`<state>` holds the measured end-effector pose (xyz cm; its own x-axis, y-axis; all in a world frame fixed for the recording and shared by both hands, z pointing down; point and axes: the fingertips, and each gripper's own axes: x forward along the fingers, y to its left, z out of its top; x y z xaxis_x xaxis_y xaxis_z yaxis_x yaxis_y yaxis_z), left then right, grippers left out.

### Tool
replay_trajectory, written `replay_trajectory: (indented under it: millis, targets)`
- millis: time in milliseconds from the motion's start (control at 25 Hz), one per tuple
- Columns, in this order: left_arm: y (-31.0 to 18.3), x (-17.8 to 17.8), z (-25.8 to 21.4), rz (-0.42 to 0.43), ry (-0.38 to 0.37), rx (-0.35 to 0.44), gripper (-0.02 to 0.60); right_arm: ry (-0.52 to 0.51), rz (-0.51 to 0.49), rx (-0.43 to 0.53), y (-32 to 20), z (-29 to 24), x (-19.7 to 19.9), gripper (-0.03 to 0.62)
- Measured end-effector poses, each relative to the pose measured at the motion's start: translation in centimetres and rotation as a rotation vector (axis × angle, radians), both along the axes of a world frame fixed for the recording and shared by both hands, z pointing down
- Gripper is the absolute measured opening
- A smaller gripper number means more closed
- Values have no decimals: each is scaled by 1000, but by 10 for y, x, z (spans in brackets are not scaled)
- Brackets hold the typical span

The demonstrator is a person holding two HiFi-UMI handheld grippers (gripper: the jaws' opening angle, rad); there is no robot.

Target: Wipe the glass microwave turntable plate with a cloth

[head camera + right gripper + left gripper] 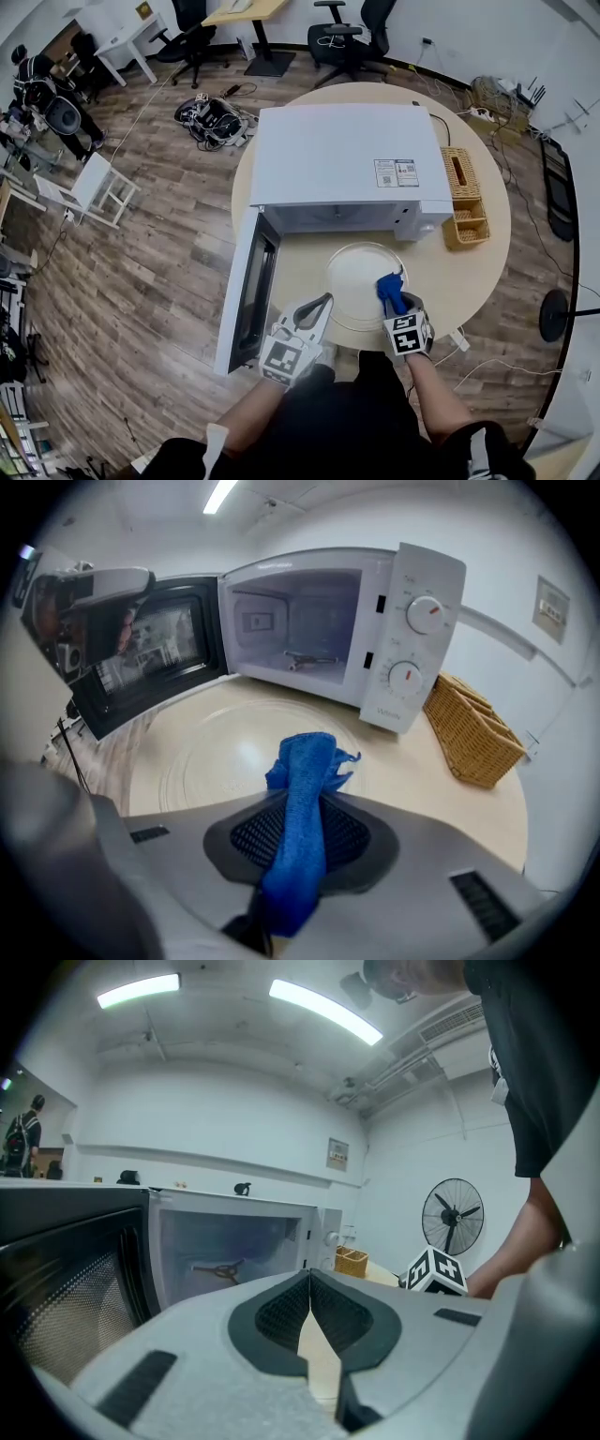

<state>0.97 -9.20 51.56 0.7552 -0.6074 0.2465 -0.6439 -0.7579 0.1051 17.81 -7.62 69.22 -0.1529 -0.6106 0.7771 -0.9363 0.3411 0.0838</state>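
The clear glass turntable plate (pixel 361 283) (pixel 225 752) lies flat on the round table in front of the open microwave. My right gripper (pixel 394 298) (pixel 298 808) is shut on a blue cloth (pixel 390 289) (pixel 302 789), which hangs over the plate's near right rim. My left gripper (pixel 314 314) (pixel 309 1312) is shut with nothing in it, held at the table's front edge left of the plate.
The white microwave (pixel 342 169) stands behind the plate with its door (pixel 246 291) swung open to the left past the table edge. A wicker basket (pixel 463 197) sits right of it. Inside the oven (pixel 305 621) the roller ring (pixel 302 658) shows.
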Motion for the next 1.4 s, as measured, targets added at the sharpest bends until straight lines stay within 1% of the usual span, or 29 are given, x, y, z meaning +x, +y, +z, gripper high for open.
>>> replay_trajectory:
  millis: [40, 120, 320, 400, 520, 600, 680, 760, 880, 920, 1080, 1400]
  targets:
    - [-1, 1, -2, 0, 2, 4, 6, -26, 9, 33, -3, -10, -3, 81]
    - [-2, 1, -7, -1, 4, 17, 6, -84, 15, 130, -14, -43, -12, 80]
    - [-8, -3, -18, -24, 1, 39, 6, -170, -31, 447, -37, -165, -38, 78]
    - [-10, -5, -25, -30, 7, 54, 6, -197, -36, 554, -42, -210, -43, 78]
    - [-12, -7, -42, -30, 12, 103, 6, -229, -44, 678, -43, -265, -48, 78]
    - [-12, -8, -55, -29, 9, 141, 6, -232, -60, 751, -39, -296, -51, 78]
    - [-14, -10, -65, -28, -20, 193, 6, -230, -71, 820, -33, -319, -53, 77]
    - [-17, -14, -75, -40, -23, 217, 6, -245, -72, 882, -27, -335, -54, 76]
    - [-19, -20, -87, -80, 34, 193, 6, -267, -67, 924, -19, -346, -56, 74]
    - [-19, -22, -90, -86, 43, 195, 6, -266, -70, 931, -18, -348, -57, 74]
    - [-17, -26, -102, -89, 50, 216, 6, -240, -92, 950, -11, -353, -60, 66]
    - [-5, -25, -114, -73, 89, 247, 6, -235, -69, 985, -4, -363, -58, 66]
